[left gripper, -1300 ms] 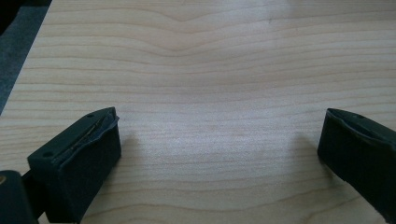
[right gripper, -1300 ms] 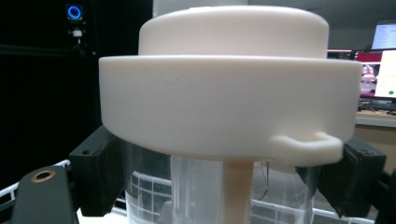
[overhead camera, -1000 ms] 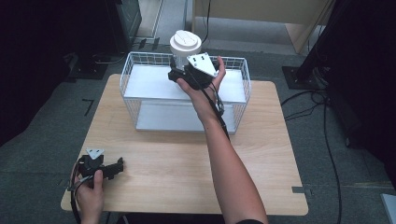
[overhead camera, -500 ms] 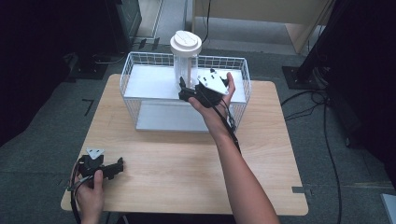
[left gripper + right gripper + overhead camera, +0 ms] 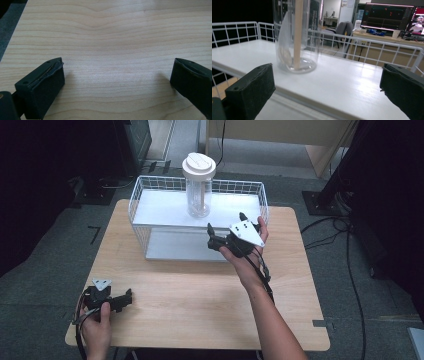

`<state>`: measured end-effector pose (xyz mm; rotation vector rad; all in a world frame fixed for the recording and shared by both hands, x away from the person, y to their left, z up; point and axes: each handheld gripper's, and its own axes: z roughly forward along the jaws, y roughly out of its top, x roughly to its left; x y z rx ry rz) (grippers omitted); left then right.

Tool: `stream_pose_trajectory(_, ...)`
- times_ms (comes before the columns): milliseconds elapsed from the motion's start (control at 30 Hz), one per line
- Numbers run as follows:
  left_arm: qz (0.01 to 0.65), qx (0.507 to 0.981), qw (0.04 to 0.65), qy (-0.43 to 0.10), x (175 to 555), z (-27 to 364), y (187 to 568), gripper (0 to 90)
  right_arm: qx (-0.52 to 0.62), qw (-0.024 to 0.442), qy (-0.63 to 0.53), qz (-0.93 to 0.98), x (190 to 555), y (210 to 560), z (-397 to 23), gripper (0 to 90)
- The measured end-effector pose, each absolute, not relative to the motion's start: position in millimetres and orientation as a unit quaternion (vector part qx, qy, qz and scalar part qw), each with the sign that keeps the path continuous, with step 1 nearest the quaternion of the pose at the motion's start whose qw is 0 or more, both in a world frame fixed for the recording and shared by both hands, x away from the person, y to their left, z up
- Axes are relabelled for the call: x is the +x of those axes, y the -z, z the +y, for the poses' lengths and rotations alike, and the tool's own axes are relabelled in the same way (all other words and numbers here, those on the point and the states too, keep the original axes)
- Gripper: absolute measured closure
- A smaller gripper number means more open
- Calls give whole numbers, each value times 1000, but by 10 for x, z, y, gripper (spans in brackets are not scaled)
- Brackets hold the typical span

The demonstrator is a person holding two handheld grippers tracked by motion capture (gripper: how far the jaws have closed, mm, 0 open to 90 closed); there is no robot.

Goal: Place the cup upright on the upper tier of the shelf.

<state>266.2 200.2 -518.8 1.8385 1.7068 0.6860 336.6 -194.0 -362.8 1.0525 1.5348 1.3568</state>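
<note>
Right gripper point(image 5: 224, 222), jaws wide open and empty, sits lower right of the upright jar point(image 5: 198, 186); left gripper point(image 5: 126, 298), also open, rests far lower left.

A clear jar point(image 5: 198, 195) (white lid point(image 5: 199, 166)) in a white wire basket point(image 5: 150, 195) on pale woodgrain table point(image 5: 200, 300).

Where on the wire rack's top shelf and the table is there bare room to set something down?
The top shelf is bare left of the clear jar, and right of it up to the rack's end wall. The wooden table is bare between the left gripper and the person's right forearm. It is tightest where the right gripper hangs by the rack.
</note>
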Motion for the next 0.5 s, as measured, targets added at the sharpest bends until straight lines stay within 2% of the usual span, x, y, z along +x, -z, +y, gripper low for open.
stream_pose_trajectory(500, 632, 681, 267, -254, 2663, 2002, 5189, 0, 455, 412, -504, 608, 2958, 4129, -2481, 0)
